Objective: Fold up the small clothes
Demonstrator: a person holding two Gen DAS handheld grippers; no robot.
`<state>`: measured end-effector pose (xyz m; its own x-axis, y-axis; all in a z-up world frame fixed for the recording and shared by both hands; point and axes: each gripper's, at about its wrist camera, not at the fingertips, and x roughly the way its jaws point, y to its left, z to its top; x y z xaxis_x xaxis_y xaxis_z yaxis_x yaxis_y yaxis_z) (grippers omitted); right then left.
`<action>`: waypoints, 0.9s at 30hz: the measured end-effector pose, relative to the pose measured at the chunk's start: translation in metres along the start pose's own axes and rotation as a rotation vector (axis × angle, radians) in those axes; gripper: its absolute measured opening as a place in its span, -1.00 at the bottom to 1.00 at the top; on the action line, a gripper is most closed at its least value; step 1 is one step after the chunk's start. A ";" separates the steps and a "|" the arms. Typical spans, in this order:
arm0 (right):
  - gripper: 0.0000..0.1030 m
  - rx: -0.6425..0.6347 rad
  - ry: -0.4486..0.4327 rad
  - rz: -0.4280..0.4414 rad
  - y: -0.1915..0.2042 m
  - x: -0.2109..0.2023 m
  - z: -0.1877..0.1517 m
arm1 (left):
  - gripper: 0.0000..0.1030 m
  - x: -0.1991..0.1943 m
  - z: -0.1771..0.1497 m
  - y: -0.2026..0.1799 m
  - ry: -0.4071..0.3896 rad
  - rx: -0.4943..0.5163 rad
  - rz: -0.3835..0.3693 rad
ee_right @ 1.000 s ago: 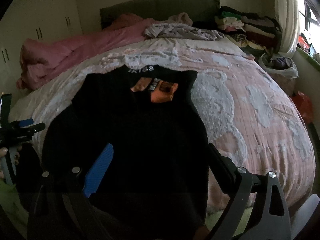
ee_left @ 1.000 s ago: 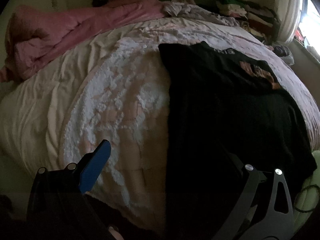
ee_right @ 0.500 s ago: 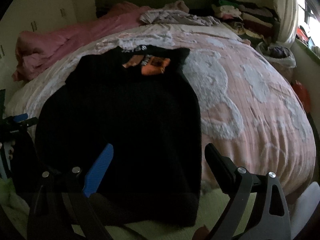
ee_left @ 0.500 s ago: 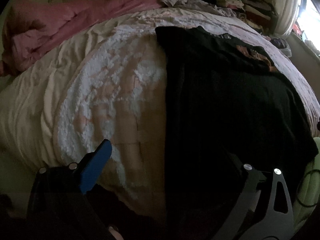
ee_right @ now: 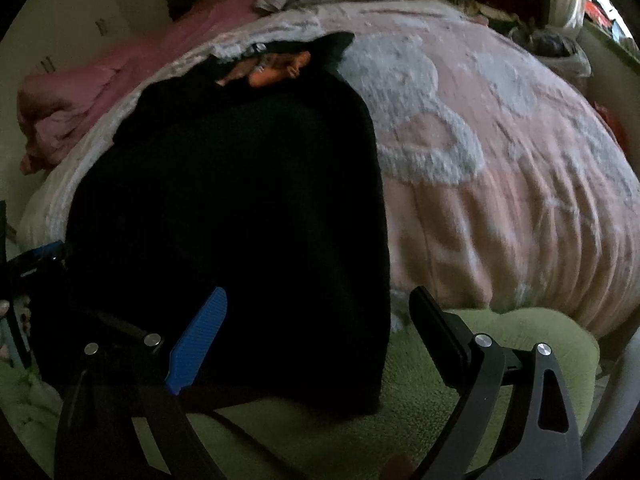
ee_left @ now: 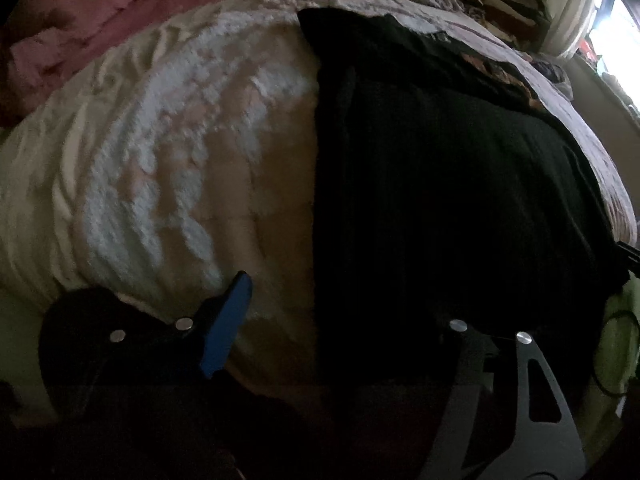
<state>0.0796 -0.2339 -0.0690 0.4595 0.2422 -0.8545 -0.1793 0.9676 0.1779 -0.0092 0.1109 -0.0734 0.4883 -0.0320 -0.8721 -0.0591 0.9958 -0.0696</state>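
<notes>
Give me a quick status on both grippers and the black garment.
Left gripper closing at the black garment's hem edge. Right gripper open over its corner. Garment flat on bedspread. Nothing blocking.

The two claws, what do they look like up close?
Both look alike. The right claw has one bright blue ribbed finger pad and one black pad, on dark grey metal linkage arms with silver round rivets and triangular cut-outs. The left claw shows the same blue pad and grey linkage.

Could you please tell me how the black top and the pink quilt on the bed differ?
The black top lies spread flat; the pink quilt is bunched up. The top bears an orange print; the quilt looks plain. The top reaches the near edge; the quilt sits far left. Both rest on the bed.
</notes>
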 end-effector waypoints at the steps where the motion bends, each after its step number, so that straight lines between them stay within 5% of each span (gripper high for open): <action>1: 0.75 0.002 0.012 0.003 0.000 0.003 -0.001 | 0.25 0.001 -0.002 -0.001 0.006 0.004 -0.001; 7: 0.51 0.013 0.059 0.014 -0.004 0.017 -0.006 | 0.25 0.002 -0.008 -0.003 0.025 0.011 -0.021; 9: 0.25 0.008 0.060 0.035 -0.005 0.018 -0.007 | 0.25 0.003 -0.009 -0.002 0.035 0.010 -0.028; 11: -0.28 0.006 0.058 0.040 -0.006 0.017 -0.008 | 0.25 0.007 -0.011 -0.001 0.057 -0.001 -0.045; 14: -0.76 0.021 0.026 0.100 -0.009 0.009 -0.009 | 0.25 0.011 -0.014 0.000 0.073 -0.009 -0.054; 18: -0.80 -0.002 -0.014 0.115 -0.003 -0.002 -0.007 | 0.21 0.012 -0.014 0.000 0.073 -0.009 -0.051; 23: -0.81 -0.006 -0.068 0.134 0.000 -0.016 0.000 | -0.56 0.008 -0.014 -0.003 0.053 0.002 -0.045; 27: -0.82 -0.004 -0.115 0.150 0.000 -0.029 0.006 | -0.88 0.001 -0.012 -0.010 0.033 0.040 -0.025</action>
<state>0.0720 -0.2403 -0.0413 0.5235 0.3909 -0.7571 -0.2564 0.9196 0.2975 -0.0187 0.0997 -0.0795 0.4603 -0.0588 -0.8858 -0.0122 0.9973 -0.0725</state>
